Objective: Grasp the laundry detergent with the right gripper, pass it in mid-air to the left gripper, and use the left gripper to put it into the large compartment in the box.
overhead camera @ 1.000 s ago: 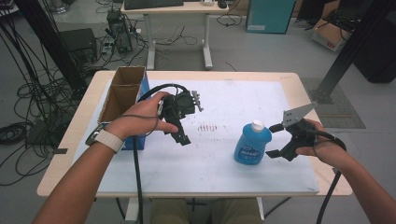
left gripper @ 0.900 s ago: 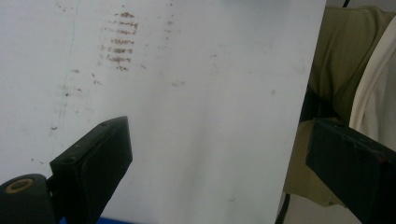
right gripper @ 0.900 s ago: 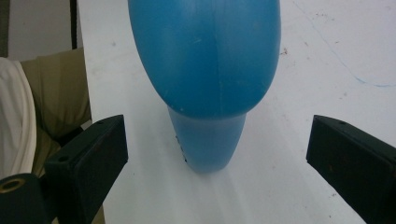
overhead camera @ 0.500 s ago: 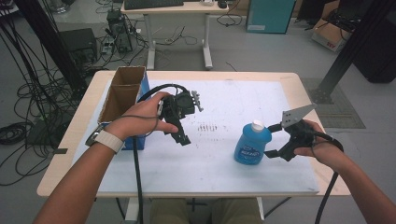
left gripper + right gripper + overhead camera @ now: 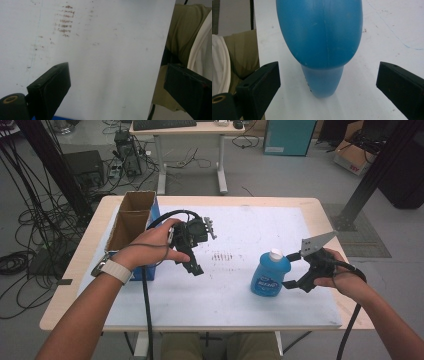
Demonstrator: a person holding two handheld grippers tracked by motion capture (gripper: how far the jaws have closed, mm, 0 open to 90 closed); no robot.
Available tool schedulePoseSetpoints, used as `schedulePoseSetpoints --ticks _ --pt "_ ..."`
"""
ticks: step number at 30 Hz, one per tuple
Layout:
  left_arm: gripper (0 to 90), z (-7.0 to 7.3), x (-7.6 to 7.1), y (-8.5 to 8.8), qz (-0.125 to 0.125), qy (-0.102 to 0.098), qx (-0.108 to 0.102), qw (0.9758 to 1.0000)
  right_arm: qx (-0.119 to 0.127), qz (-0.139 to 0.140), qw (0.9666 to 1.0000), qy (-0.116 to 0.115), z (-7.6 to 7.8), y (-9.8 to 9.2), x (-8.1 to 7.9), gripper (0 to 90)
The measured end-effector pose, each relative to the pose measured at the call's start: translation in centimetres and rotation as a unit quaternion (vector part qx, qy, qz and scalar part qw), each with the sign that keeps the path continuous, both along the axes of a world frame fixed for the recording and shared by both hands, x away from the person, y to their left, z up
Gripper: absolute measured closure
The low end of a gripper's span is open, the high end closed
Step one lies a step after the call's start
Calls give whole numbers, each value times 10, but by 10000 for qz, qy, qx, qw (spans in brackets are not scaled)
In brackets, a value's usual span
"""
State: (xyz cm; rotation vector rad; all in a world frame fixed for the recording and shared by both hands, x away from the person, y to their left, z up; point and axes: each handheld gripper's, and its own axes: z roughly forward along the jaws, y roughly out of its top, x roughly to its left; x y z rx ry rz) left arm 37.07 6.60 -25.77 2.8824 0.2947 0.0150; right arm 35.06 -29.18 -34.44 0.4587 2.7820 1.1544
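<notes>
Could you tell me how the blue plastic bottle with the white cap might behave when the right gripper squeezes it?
The blue plastic bottle looks smooth and rounded, so the open right gripper may slip. Standing upright on the white table mat, it could tip if nudged.

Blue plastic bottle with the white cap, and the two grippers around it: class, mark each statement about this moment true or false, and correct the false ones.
1. The blue plastic bottle with the white cap stands upright on the white table cover. True.
2. The right gripper is shut on the bottle. False: its jaws stand wide apart, the bottle in front of them.
3. The left gripper holds a sponge. False: its jaws are open with nothing between them, above the white cover.
4. An open brown cardboard box stands at the table's left side. True.
5. The bottle's cap is off. False: the white cap sits on its neck.
</notes>
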Motion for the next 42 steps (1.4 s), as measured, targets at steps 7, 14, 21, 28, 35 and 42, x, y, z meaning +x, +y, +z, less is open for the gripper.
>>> schedulePoseSetpoints --ticks 7,14,21,28,35,42 --pt "76 0 0 1 14 -3 5 10000 25 7 10000 -29 1 1 1 53" --pt "76 0 0 1 27 -25 -28 10000 35 17 10000 -41 1 1 1 54" --pt "76 0 0 0 6 -16 -18 10000 48 9 10000 -31 1 0 0 54" --pt "76 -1 0 0 15 -15 -15 10000 41 7 10000 -35 0 -1 0 54" --pt "76 0 0 0 17 1 -4 10000 52 -5 10000 -45 0 -1 0 54" --pt "77 0 -1 0 27 1 -3 10000 65 39 10000 -62 0 -2 0 54"
